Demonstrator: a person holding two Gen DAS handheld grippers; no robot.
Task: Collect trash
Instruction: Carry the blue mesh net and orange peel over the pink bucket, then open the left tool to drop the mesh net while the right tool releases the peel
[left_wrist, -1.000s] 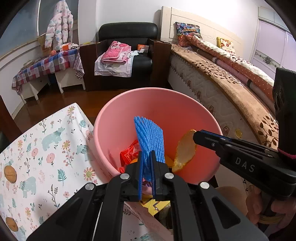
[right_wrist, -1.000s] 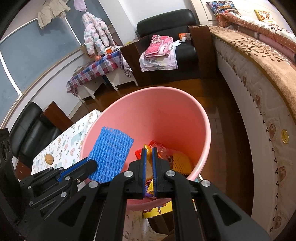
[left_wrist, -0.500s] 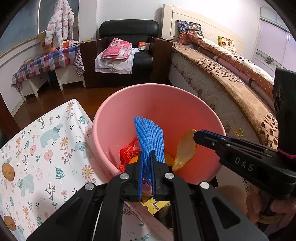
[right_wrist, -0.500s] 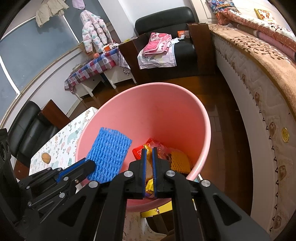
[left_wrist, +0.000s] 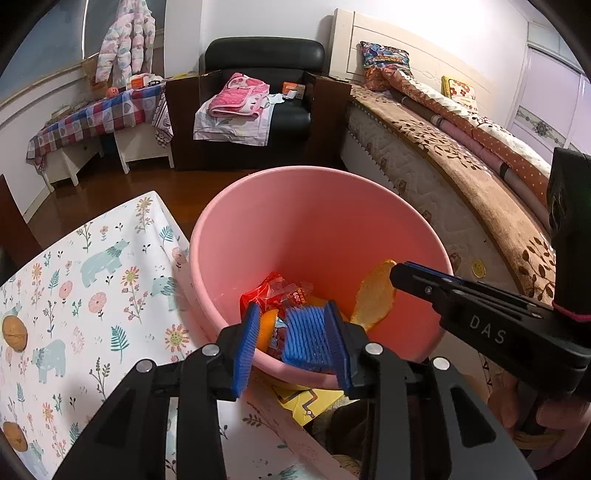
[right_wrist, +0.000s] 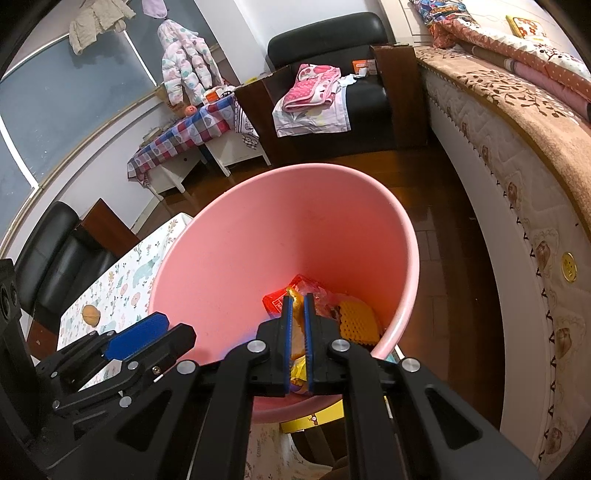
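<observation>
My left gripper (left_wrist: 291, 319) hovers over the near rim of the pink bucket (left_wrist: 317, 173), and its jaws are opening. The blue foam net (left_wrist: 304, 338) has dropped low between them into the bucket, and the pads no longer pinch it. It lies beside a red wrapper (left_wrist: 273, 288). My right gripper (right_wrist: 299, 301) is shut on a strip of orange peel (right_wrist: 297, 332) above the bucket (right_wrist: 288, 173). From the left wrist, the peel (left_wrist: 373, 299) hangs at the tip of the right gripper (left_wrist: 397, 273). A yellow foam net (right_wrist: 356, 321) lies inside.
The bucket stands against a table with a floral cloth (left_wrist: 92, 277) that carries walnuts (left_wrist: 14, 332). A yellow packet (left_wrist: 310, 400) pokes out under the bucket. A bed (left_wrist: 480, 177) runs along the right. A black armchair (left_wrist: 258, 74) stands at the back.
The left jaws have spread apart and the blue foam net, upright in their grip before, has slipped down into the bucket. The right gripper stays still with the peel.
</observation>
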